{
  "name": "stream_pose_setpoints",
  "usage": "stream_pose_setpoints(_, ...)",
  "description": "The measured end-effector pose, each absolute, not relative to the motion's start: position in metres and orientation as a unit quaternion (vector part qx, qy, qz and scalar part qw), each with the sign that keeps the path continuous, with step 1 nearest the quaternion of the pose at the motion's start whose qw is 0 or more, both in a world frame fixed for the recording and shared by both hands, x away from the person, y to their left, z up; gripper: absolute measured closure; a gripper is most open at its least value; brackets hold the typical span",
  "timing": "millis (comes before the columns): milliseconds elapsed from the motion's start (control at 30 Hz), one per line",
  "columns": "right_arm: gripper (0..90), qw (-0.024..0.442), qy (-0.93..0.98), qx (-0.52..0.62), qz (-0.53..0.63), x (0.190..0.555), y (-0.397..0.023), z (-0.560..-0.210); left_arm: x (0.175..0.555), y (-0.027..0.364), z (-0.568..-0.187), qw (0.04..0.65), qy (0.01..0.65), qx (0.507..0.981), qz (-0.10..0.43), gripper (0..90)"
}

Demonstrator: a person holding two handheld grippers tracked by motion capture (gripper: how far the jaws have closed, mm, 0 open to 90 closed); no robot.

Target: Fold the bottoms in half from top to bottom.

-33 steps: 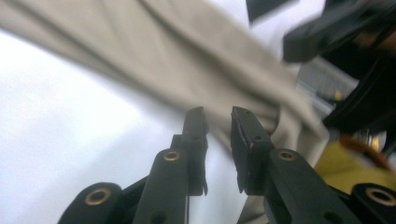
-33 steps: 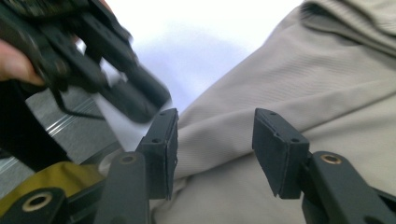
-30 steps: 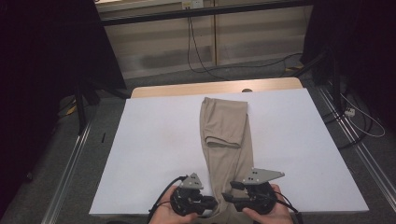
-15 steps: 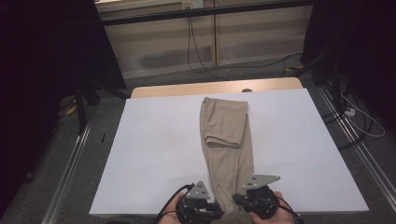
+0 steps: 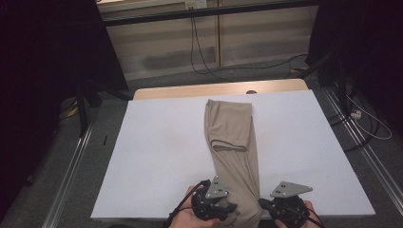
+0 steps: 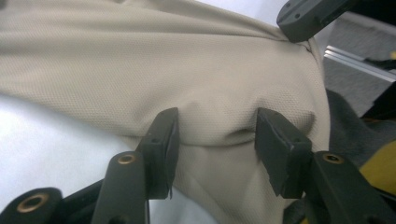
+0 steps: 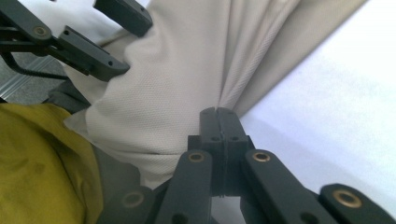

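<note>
With the folded beige garment (image 5: 235,156) laid lengthwise down the table (image 5: 157,156) to its near edge, the right hand-held gripper (image 7: 218,112) is clenched at its near end beside the parted, just-opened left hand-held gripper (image 6: 215,135), which must be closed before folding.

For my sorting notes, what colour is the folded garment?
Plain beige knit garment, best in left gripper view.

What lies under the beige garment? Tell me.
The beige garment lies on a white sheet that covers a wooden table. Whatever the fabric itself covers, or holds inside its folds, is hidden.
</note>
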State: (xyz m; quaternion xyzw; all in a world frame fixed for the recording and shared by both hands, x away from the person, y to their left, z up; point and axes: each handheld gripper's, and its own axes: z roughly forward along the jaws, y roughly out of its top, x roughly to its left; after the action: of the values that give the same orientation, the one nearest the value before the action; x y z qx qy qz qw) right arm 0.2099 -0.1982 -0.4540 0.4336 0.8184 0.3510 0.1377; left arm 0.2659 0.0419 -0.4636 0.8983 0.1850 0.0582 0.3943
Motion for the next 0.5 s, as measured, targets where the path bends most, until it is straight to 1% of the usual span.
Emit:
stream_pose_setpoints(100, 90.0, 0.124, 0.822, 0.43, 0.352, 0.212, -0.196, -0.458, 0.267, 0.039, -0.465, 0.395, 0.177, 0.899, 0.067, 54.4)
stream_pose_setpoints(133, 90.0, 0.118, 0.821, 0.431, 0.357, 0.213, -0.194, -0.459, 0.268, 0.04, -0.464, 0.393, 0.176, 0.9, 0.075, 58.3)
stream_pose_setpoints(167, 90.0, 0.114, 0.822, 0.426, 0.361, 0.213, -0.192, -0.46, 0.27, 0.043, -0.464, 0.392, 0.182, 0.899, 0.071, 68.8)
stream_pose_setpoints(200, 90.0, 0.118, 0.822, 0.426, 0.359, 0.213, -0.191, -0.46, 0.274, 0.045, -0.464, 0.397, 0.191, 0.896, 0.055, 85.7)
stream_pose_setpoints(233, 90.0, 0.118, 0.822, 0.425, 0.36, 0.213, -0.19, -0.46, 0.275, 0.046, -0.464, 0.401, 0.196, 0.894, 0.044, 89.7)
stream_pose_setpoints(367, 90.0, 0.112, 0.818, 0.429, 0.366, 0.211, -0.191, -0.458, 0.275, 0.052, -0.456, 0.392, 0.193, 0.898, 0.041, 90.0)
stream_pose_setpoints(500, 90.0, 0.119, 0.817, 0.431, 0.365, 0.208, -0.194, -0.456, 0.269, 0.065, -0.449, 0.384, 0.202, 0.901, 0.03, 90.0)
